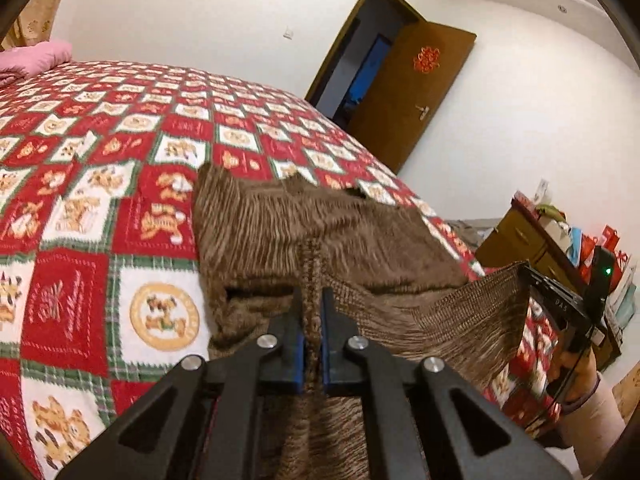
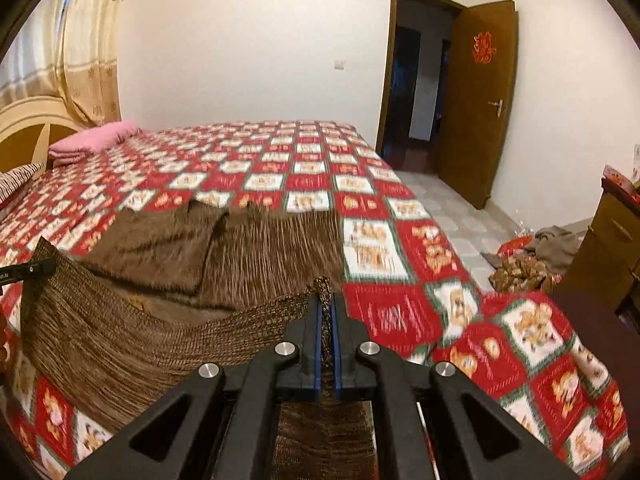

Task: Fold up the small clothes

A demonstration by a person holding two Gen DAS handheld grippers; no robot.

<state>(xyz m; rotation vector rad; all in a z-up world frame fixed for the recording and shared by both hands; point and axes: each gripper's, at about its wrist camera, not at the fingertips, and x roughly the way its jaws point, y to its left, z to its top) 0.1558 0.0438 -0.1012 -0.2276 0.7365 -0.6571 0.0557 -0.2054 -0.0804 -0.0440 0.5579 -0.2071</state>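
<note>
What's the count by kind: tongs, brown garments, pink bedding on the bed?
Tongs: 2, left tongs and right tongs, both shut on the garment
Brown garment: 1
Pink bedding: 1 pile
Total: 4

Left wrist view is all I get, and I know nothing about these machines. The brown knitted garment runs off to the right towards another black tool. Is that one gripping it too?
Observer: Yes. In the right wrist view the right gripper is shut on the hem of the brown knitted garment, as the left gripper is in yours.
Operator: What lies on the floor past the bed?
Observer: A heap of crumpled clothes on pale tiles, beside a wooden cabinet.
Operator: And at the head of the bed?
Observer: A cream and tan headboard, with a striped pillow in front of it.
</note>
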